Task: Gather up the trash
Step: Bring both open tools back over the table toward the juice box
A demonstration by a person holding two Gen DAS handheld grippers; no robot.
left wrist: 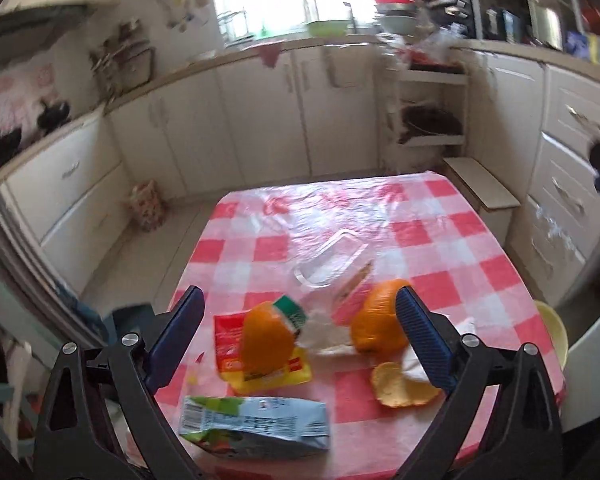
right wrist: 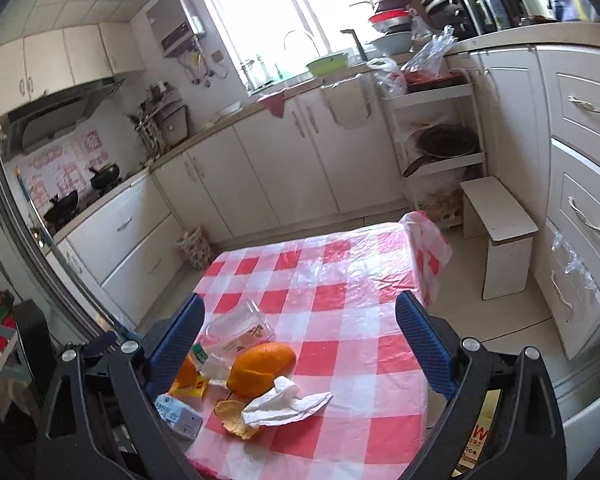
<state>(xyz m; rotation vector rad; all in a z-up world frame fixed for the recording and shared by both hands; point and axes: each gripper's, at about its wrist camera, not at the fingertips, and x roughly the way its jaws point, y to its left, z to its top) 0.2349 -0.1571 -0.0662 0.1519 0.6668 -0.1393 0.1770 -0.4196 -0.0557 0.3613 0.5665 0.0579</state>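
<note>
On the red and white checked tablecloth (left wrist: 440, 240), the left gripper (left wrist: 300, 320) hangs wide apart over the orange peel pieces (left wrist: 380, 326); further right, the right gripper (right wrist: 300, 320) gapes too, crumpled white tissue (right wrist: 288, 402) lying below it

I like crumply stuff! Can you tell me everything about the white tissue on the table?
The white tissue is a crumpled, soft paper wad with twisted folds, lying loose on the red-and-white checked tablecloth near the table's front edge. One end rests on the flat orange peel; the big orange peel sits just behind it. Nothing grips it.
</note>
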